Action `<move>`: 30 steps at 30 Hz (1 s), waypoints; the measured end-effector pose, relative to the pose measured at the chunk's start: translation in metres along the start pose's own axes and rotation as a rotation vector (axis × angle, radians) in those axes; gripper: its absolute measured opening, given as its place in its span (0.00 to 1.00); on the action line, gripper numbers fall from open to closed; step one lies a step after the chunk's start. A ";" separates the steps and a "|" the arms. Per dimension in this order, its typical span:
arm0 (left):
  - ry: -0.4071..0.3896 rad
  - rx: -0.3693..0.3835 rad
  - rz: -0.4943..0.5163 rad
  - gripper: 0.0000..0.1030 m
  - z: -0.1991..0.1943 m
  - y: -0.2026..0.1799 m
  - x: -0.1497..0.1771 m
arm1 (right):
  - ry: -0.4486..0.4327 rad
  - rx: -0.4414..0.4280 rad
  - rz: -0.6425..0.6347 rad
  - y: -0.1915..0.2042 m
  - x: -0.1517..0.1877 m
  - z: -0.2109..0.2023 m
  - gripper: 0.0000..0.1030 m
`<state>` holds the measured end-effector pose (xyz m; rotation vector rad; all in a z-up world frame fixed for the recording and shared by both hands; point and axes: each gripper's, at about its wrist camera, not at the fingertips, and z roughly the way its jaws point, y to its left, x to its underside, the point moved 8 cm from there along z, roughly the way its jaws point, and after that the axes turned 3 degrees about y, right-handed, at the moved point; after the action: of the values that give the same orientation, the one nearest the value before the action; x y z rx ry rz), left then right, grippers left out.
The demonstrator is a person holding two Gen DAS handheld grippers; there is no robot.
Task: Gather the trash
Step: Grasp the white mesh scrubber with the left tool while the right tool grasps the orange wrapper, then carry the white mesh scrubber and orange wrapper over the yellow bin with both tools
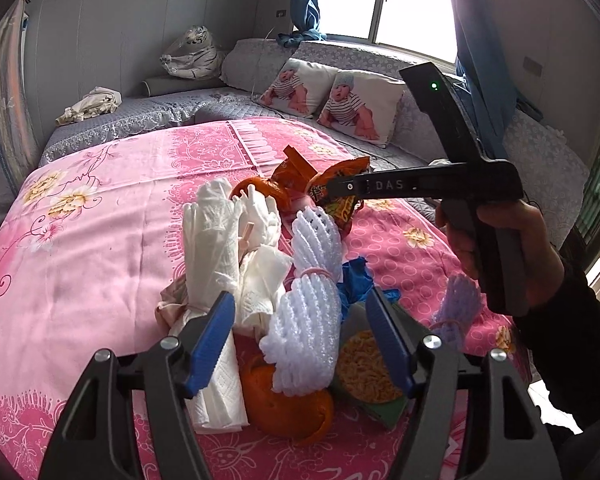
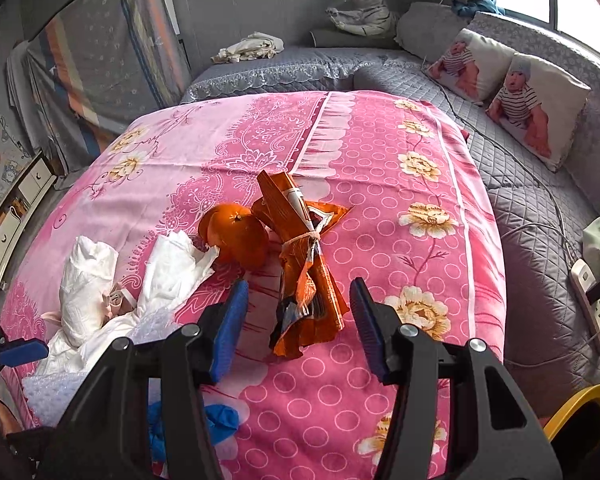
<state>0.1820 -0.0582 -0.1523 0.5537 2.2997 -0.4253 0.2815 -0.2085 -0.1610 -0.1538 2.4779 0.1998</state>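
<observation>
left claw (image 1: 300, 344) spread wide, blue pads (image 1: 214, 340) parted, gripping nothing, hovering over a heap of trash on the pink floral bedsheet (image 1: 100, 220). directly between the pads: a bundle of white foam fruit netting (image 1: 306, 320) tied with a pink rubber band. just under it, orange peel (image 1: 288, 412). beside the right pad, a green snack packet (image 1: 366, 372) printed with a picture of yellow noodles or crisps, lettering too small to read. left of the netting, crumpled white tissue (image 1: 212, 236). past the netting, a crinkled blue glove (image 1: 358, 280).

right claw (image 2: 298, 320) also released, pads apart, straddling the near end of an orange wrapper bundle (image 2: 300, 264) bound with a rubber band; printing on it crumpled, unreadable. just beyond the left pad, orange peel halves (image 2: 236, 236) touching the bundle. further left, white tissue wads (image 2: 92, 280).

seen from the left wrist view, right claw's black body marked "das" (image 1: 388, 185), tip against a red-orange snack wrapper (image 1: 336, 192) with large characters, not legible. yellow rim of a container (image 2: 580, 404) at far right, contents hidden.
</observation>
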 end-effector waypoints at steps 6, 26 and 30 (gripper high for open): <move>0.028 0.005 0.000 0.54 0.010 -0.002 0.001 | 0.021 -0.003 0.009 0.000 0.000 0.012 0.42; -0.007 0.002 -0.070 0.23 -0.008 0.011 0.002 | -0.006 0.029 0.044 -0.015 -0.001 -0.001 0.08; -0.032 -0.011 -0.086 0.23 -0.021 0.013 0.003 | -0.037 0.025 0.047 -0.014 -0.002 -0.018 0.08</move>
<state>0.1746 -0.0370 -0.1413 0.4407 2.3003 -0.4599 0.2746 -0.2254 -0.1466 -0.0805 2.4472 0.1902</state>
